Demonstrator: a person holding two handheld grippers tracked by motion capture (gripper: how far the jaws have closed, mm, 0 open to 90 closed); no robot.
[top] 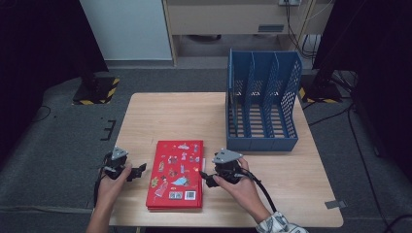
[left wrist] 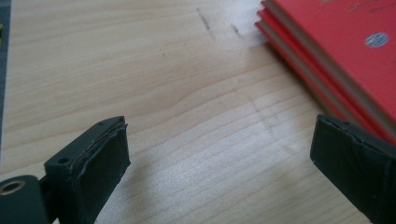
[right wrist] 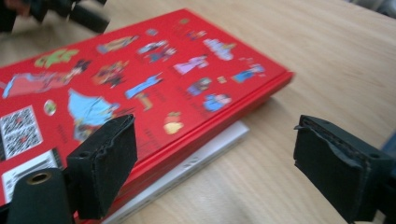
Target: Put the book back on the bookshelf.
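The wooden table (top: 165, 111) carried a blue file rack (top: 262, 102) at the far right, well apart from the stack of red books (top: 176, 174), which lay flat near the front edge and served as the reference for all else; the stack comprised a few thin volumes, the top one a red hardcover printed with small figures (right wrist: 140, 79), and a white-edged book (right wrist: 205, 156) protruded beneath it on the right-hand side; judged from this, the stack would be stiff, moderately heavy and smooth-faced, with glossy covers likely to slide on one another, so a hold across the whole thickness at a long edge appeared soundest, or a lift of the top cover alone at its overhanging edge; the right gripper (top: 210, 179) sat just beside the stack's right edge, jaws apart and clamped on nothing, one pad (right wrist: 105, 161) above the cover; the left gripper (top: 137, 171) rested near the stack's left edge, jaws likewise apart over bare wood, with the stack's corner (left wrist: 327, 51) ahead.
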